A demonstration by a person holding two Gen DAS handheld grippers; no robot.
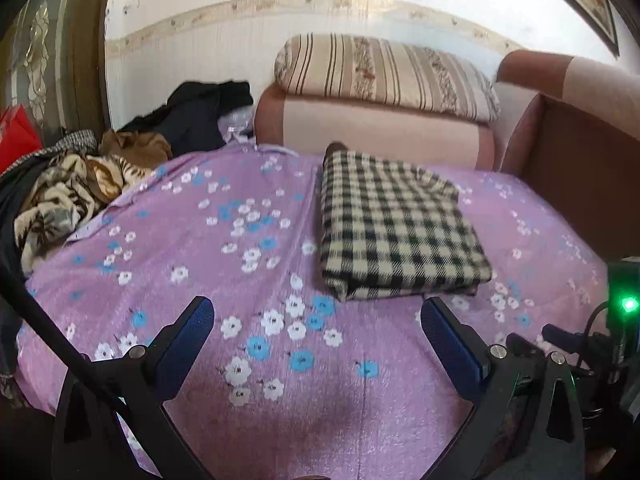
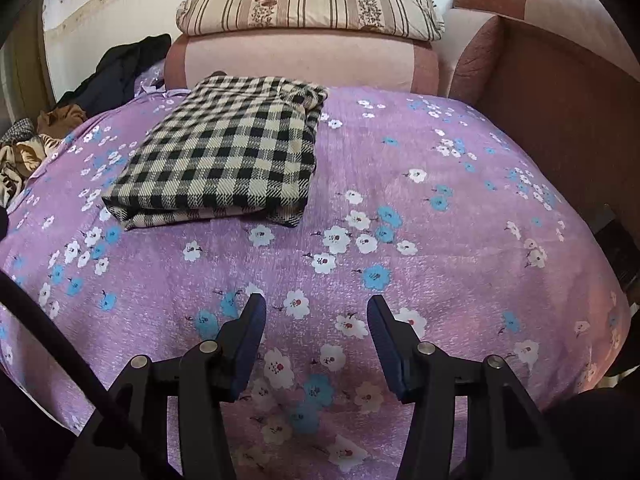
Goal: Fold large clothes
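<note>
pillow (image 2: 312,4) on sofa back (image 2: 300,64) | clothes heap (image 1: 80,184) beside folded checked garment (image 2: 224,156)

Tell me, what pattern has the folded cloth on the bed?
The folded cloth has a black-and-cream check; the right wrist view shows it best.

No readable text, label, brand, number or sign appears anywhere.

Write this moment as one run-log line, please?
left gripper: open, empty | right gripper: open, empty | checked garment: folded, on purple floral sheet | unfolded clothes pile: waiting, far left
</note>
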